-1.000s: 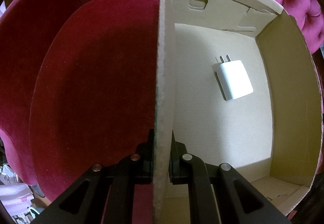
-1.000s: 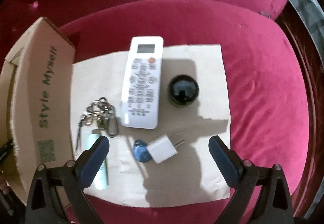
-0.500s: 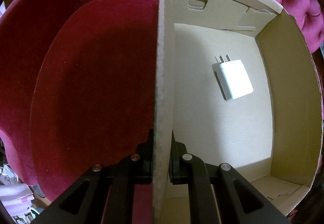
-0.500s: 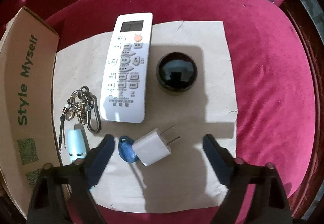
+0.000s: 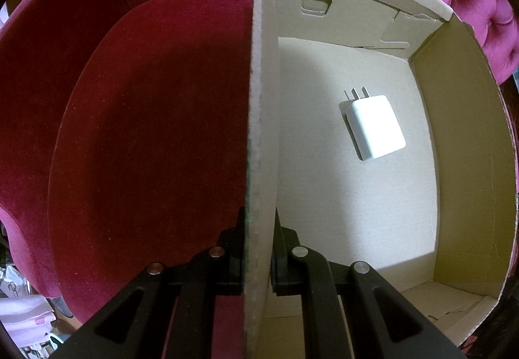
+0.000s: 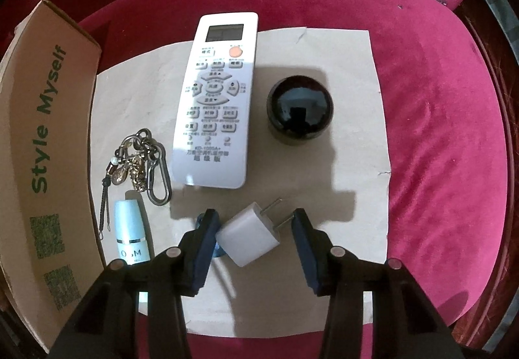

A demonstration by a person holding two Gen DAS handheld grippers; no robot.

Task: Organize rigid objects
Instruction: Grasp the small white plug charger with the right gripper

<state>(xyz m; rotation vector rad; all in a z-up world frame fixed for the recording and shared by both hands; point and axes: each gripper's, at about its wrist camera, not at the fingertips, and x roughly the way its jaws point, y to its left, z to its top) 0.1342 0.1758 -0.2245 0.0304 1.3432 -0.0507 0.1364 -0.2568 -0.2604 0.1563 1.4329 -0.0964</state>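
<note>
My left gripper (image 5: pixel 258 224) is shut on the side wall of an open cardboard box (image 5: pixel 261 83). A white charger (image 5: pixel 374 127) lies on the box floor. In the right wrist view, my right gripper (image 6: pixel 254 219) points down over a small white plug adapter (image 6: pixel 248 237) lying on brown paper (image 6: pixel 353 164). Its jaws are closing with the adapter between them, and the pads are not pressing it. A blue tag (image 6: pixel 199 221) sits half hidden behind the left finger.
On the paper lie a white remote (image 6: pixel 217 99), a black round lid (image 6: pixel 300 109), a keychain (image 6: pixel 139 164) and a light blue tube (image 6: pixel 131 232). The box, printed "Style Myself" (image 6: pixel 42 132), stands at the left. Red velvet cushion (image 6: pixel 447 132) surrounds everything.
My right gripper has sunk toward the small adapter and its jaws have narrowed around it. The left gripper and the box have not moved.
</note>
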